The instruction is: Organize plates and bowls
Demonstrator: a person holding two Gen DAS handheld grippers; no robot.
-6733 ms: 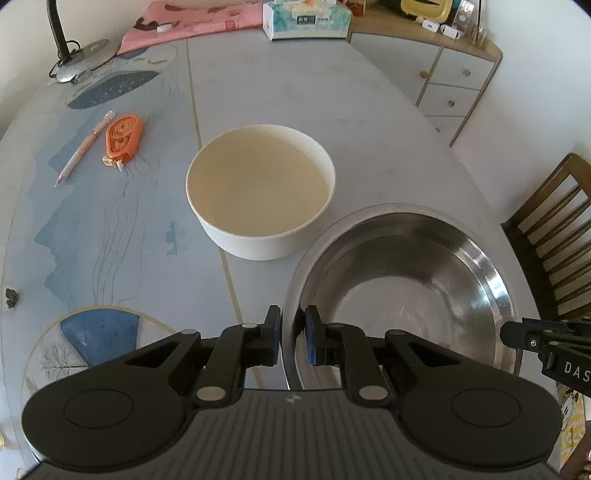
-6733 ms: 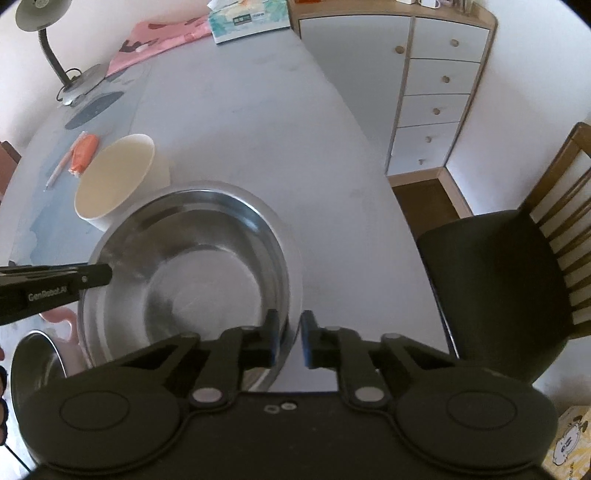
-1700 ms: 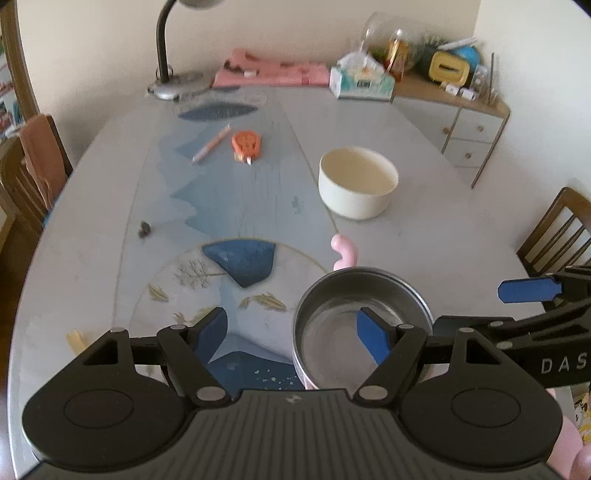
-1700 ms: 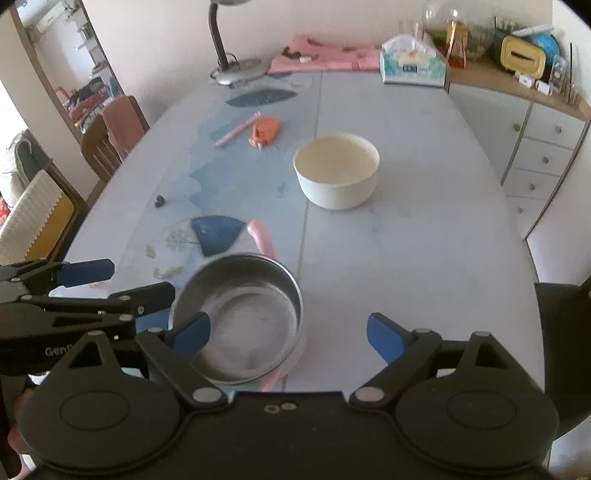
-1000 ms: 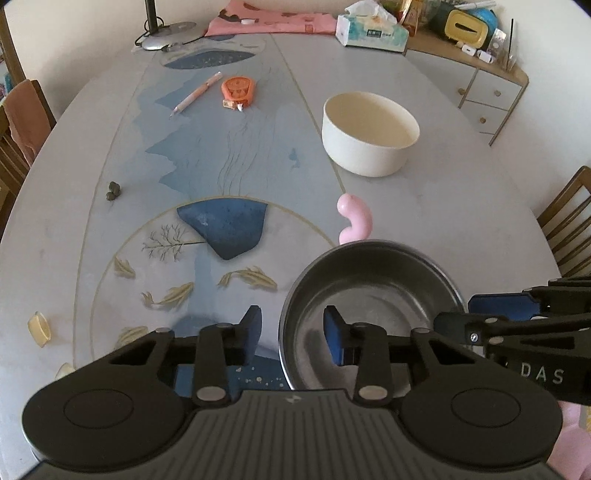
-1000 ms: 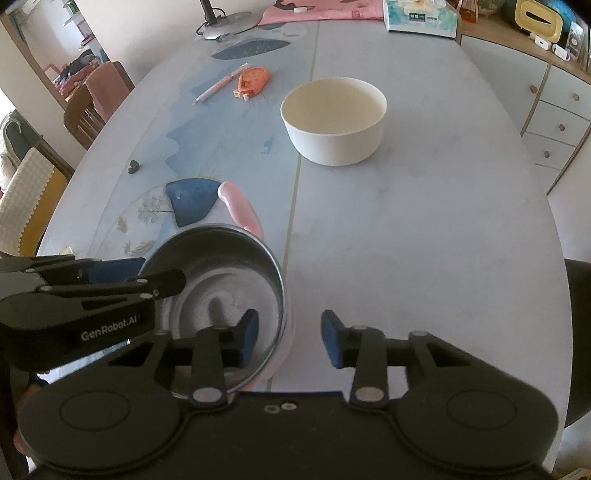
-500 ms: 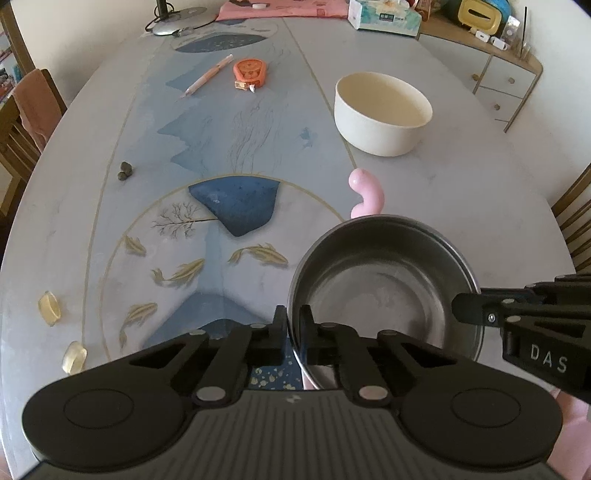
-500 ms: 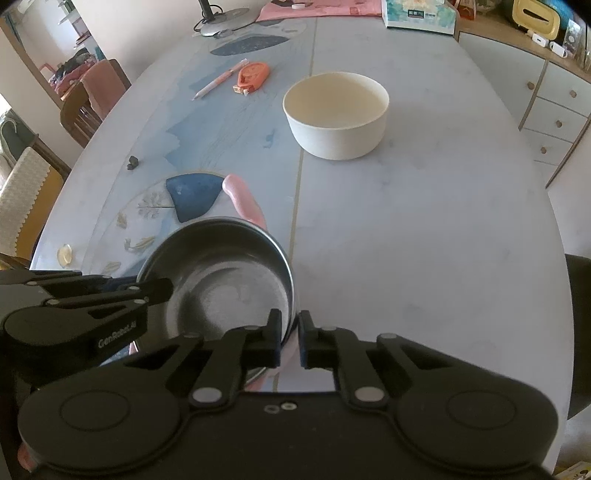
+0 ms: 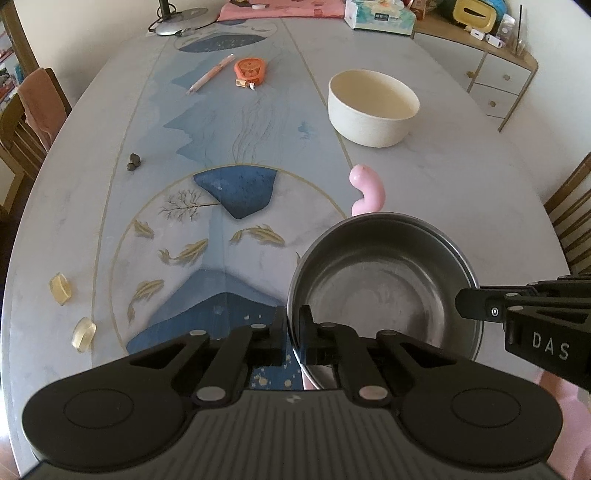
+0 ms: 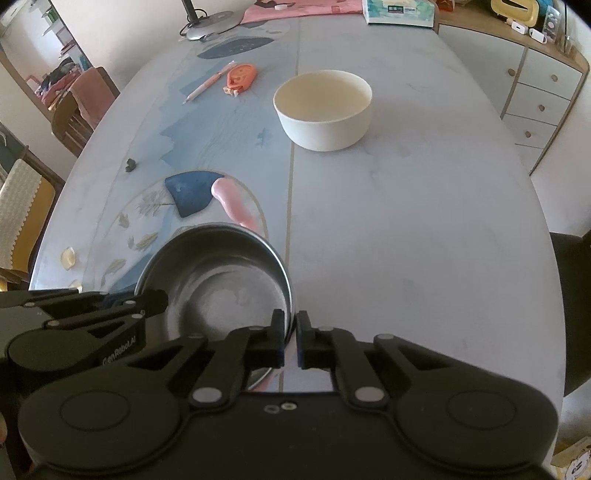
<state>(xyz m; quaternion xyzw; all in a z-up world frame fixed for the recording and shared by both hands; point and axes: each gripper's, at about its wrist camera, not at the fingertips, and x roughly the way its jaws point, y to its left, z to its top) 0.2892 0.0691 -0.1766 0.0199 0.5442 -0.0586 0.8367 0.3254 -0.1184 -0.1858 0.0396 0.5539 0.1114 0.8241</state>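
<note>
A small steel bowl (image 9: 384, 273) (image 10: 221, 273) sits near the table's front, on top of a pink plate whose curved handle (image 9: 365, 192) (image 10: 232, 206) sticks out behind it. My left gripper (image 9: 293, 325) is shut on the bowl's left rim. My right gripper (image 10: 290, 330) is shut on its right rim. Further back stands an empty cream bowl (image 9: 373, 107) (image 10: 323, 109), apart from both grippers.
An orange tape dispenser (image 9: 250, 71) and a pink pen (image 9: 210, 74) lie at the back left, near a lamp base (image 9: 177, 26). A tissue box (image 9: 380, 16) and pink cloth (image 9: 280, 9) sit at the far edge. Drawers (image 10: 543, 92) and chairs ring the table (image 10: 406, 206).
Both grippers came down from wide open and shut on opposite rims of the steel bowl. The bowl now looks slightly raised and shifted forward in view.
</note>
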